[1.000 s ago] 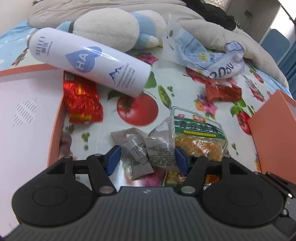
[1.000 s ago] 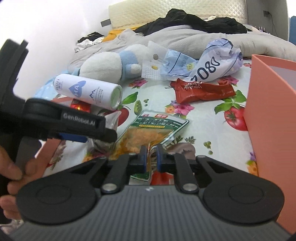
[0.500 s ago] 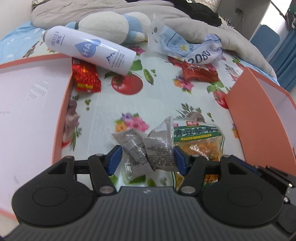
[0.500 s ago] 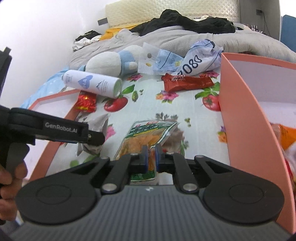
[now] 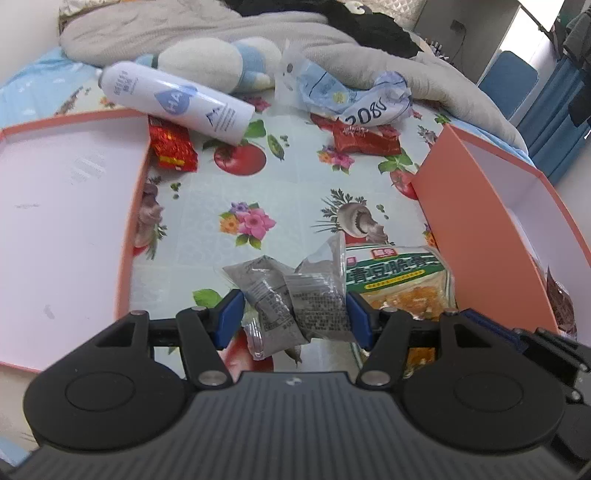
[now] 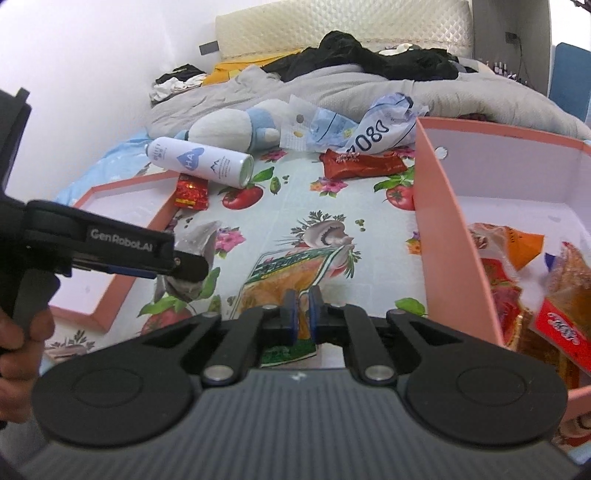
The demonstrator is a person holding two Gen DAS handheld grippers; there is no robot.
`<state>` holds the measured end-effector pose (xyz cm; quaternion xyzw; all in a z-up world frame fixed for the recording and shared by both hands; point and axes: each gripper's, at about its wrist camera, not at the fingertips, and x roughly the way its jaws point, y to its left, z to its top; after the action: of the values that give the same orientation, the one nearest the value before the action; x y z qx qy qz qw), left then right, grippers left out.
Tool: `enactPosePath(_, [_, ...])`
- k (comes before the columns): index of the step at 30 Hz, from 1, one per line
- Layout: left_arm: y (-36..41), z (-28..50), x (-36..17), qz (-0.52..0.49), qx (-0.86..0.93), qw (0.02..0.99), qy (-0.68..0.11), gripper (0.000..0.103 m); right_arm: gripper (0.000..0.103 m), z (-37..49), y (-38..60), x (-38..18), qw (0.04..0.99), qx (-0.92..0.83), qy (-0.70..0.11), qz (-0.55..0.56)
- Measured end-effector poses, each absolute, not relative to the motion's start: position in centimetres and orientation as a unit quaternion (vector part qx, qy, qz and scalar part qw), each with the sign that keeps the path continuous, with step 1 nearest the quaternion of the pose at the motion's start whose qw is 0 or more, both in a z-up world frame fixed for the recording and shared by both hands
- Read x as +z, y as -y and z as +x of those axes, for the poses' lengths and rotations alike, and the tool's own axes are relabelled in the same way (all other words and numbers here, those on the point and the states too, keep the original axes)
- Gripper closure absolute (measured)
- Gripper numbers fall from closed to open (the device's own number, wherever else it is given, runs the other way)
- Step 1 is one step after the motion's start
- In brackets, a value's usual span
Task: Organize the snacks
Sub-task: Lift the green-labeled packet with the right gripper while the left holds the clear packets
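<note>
White wall (image 6: 92, 74) at left. Quilted cream headboard (image 6: 343, 26) behind grey duvet (image 6: 332, 88) strewn with black clothes (image 6: 369, 59). Blue chair (image 5: 506, 81) and blue curtain (image 5: 565, 122) at right.

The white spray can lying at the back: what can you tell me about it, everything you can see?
The spray can is a smooth white cylinder, metal by its look, printed with a blue heart marked "HA", a small blue mountain logo and fine text. It lies on its side on the flowered cloth, angled, with its flat base toward the camera. It rests against the plush toy, and its lower side overlaps the red foil packet. No gripper touches it.
</note>
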<state>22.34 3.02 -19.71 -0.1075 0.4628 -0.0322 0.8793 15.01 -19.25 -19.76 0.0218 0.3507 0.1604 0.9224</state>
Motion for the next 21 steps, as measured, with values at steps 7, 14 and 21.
enactPosePath(7, [-2.6, 20.8, -16.9, -0.099, -0.039, 0.887, -0.449, 0.038, 0.095, 13.9, 19.6, -17.4, 0.931, 0.156, -0.329, 0.019])
enactPosePath(14, [-2.1, 20.1, -13.1, -0.096, -0.051, 0.9, -0.423, 0.038, 0.096, 13.2, 20.5, -14.3, 0.942, 0.149, -0.299, 0.021])
enactPosePath(21, [-0.2, 20.6, -9.2, -0.088, -0.071, 0.913, -0.392, 0.038, 0.1, 12.9, 22.6, -10.6, 0.957, 0.13, -0.259, 0.022])
